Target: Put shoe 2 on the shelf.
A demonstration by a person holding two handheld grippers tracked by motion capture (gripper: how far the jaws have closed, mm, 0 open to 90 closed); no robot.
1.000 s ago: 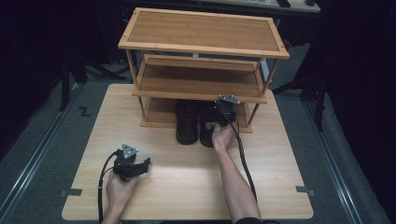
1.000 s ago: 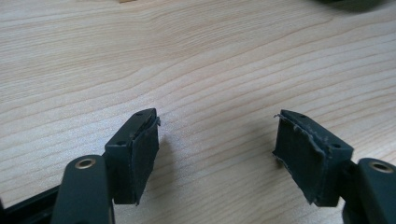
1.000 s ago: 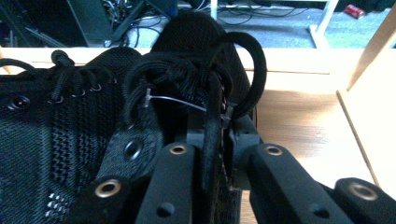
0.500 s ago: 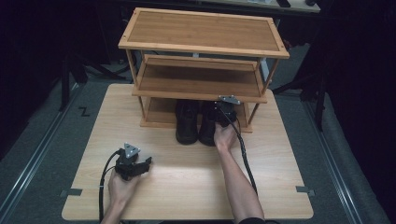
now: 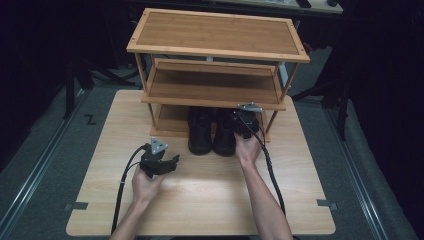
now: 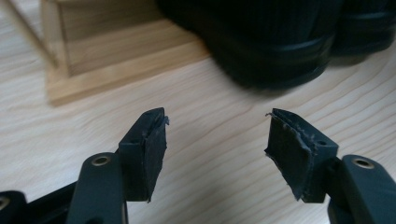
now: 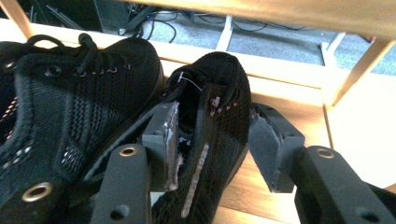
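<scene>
Plainly risks a snag: one pad of the right gripper (image 7: 212, 144) sits inside the collar of the right shoe (image 7: 210, 140), the other outside it at 3 o'clock, so pulling back before the jaws clear could drag the shoe off the bottom shelf (image 5: 172, 122) or twist it against the left shoe (image 5: 200, 132). Have just been opening, those jaws, heel wall between them but no longer pinched. Stand side by side at 12 o'clock of the table (image 5: 210, 200), both shoes, heels toward the person. Reaches forward, right forearm stretched straight, hand low under the middle shelf. Hovers at 9 o'clock of the shoes, left gripper (image 5: 159, 162), spread and empty, closing a little.
</scene>
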